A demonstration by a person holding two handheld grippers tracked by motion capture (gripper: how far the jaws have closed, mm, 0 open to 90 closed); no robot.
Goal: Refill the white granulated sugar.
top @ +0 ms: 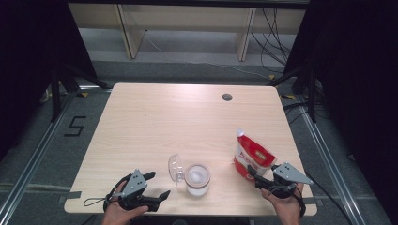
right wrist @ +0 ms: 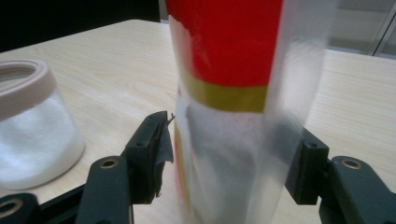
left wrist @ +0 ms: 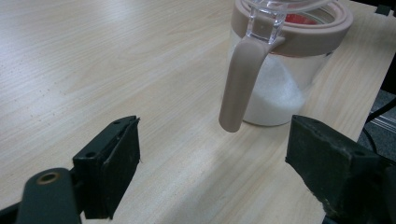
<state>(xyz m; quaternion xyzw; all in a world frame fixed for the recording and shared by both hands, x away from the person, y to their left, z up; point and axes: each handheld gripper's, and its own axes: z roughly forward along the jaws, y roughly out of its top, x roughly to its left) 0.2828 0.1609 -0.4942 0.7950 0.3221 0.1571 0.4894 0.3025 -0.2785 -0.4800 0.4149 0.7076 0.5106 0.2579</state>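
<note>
A clear jar [top: 197, 178] with a pinkish rim holds white granules and stands near the table's front edge, its clear lid [top: 174, 168] flipped up to the left. In the left gripper view the jar [left wrist: 280, 88] shows its pinkish handle [left wrist: 240, 79] hanging down the side. My left gripper [top: 159, 183] [left wrist: 215, 154] is open just left of the jar, apart from it. A red and white bag [top: 251, 157] [right wrist: 224, 70] leans at the right. My right gripper [top: 254, 178] [right wrist: 229, 154] is shut on its lower part, a jaw pressing each side. The jar [right wrist: 32, 135] stands to the bag's left.
The light wooden table [top: 164, 117] has a round cable hole [top: 227, 97] at the back right. Both hands sit at the front edge. Dark curtains, a stand and cables flank the table, with shelving behind it.
</note>
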